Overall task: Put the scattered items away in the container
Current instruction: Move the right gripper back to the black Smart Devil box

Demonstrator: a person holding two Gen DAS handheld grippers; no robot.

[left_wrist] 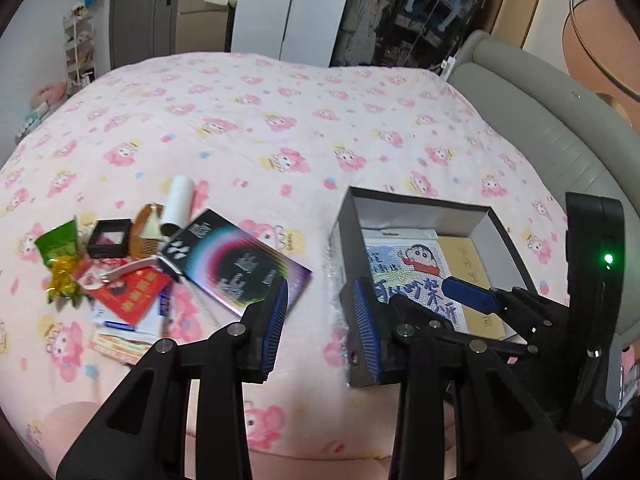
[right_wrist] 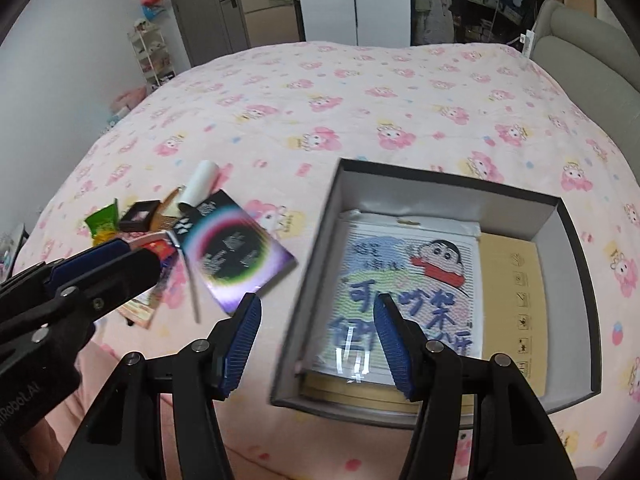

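Observation:
A grey open box (left_wrist: pixel 482 222) (right_wrist: pixel 576 240) lies on the pink bed and holds a cartoon picture pack (right_wrist: pixel 408 280) over tan cardboard. Left of it lies a pile: a dark rainbow booklet (left_wrist: pixel 240 264) (right_wrist: pixel 236 260), a white roll (left_wrist: pixel 180 204) (right_wrist: pixel 200 186), a small black frame box (left_wrist: pixel 110 238), a wooden comb (left_wrist: pixel 146 232), a green packet (left_wrist: pixel 58 242), a red card (left_wrist: pixel 130 290). My left gripper (left_wrist: pixel 324 320) is open and empty, between booklet and box. My right gripper (right_wrist: pixel 318 344) is open and empty, over the box's near left wall.
The pink patterned bedspread (left_wrist: pixel 280 128) covers the bed. A grey padded headboard (left_wrist: pixel 560 128) runs along the right. Wardrobes, a white rack (right_wrist: pixel 154 56) and clutter stand beyond the far edge. The right gripper shows in the left wrist view (left_wrist: pixel 472 292).

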